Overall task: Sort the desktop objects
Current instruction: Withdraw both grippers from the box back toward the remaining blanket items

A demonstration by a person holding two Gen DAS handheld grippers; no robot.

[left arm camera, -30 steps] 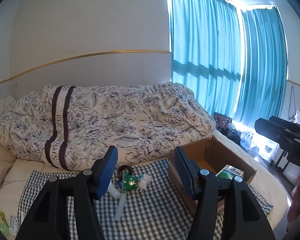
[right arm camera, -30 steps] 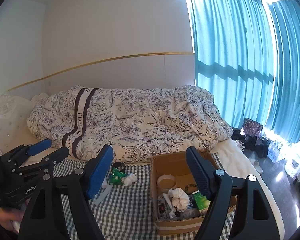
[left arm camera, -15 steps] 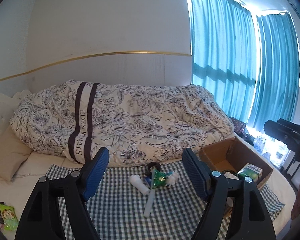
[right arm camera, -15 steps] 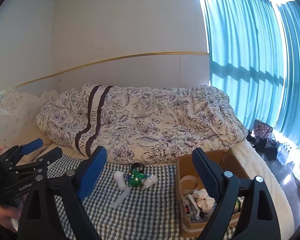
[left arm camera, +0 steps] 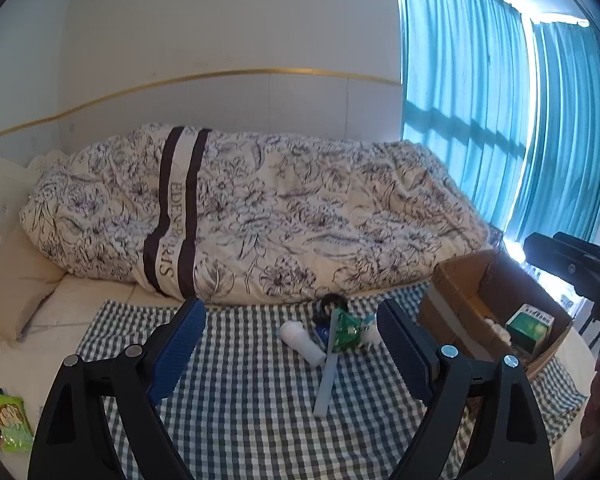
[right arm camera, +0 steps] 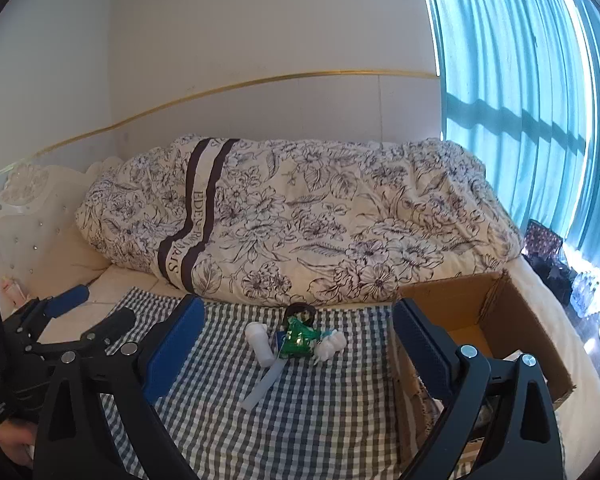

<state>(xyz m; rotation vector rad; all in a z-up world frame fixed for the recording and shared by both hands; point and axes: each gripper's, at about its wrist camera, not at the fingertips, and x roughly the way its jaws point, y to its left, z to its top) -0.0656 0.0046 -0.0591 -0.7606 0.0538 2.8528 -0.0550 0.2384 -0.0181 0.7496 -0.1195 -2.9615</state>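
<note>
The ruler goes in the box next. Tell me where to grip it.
Grip the ruler at its bare near end, coming from above with the left hand-held gripper across its narrow width. It lies flat; its far end is tucked among the green packet and white bottle.

Bare checked cloth (left arm camera: pixel 240 408) lies open before the small clutter (left arm camera: pixel 332 332). The cardboard box (left arm camera: pixel 456 300) walls the right side, and the heaped duvet (left arm camera: pixel 284 216) blocks behind.

Sunlit bedroom, bed along a white wall.
Floral duvet (left arm camera: pixel 260 216) mid-frame; teal curtains (left arm camera: pixel 500 120) glow at the right.
</note>
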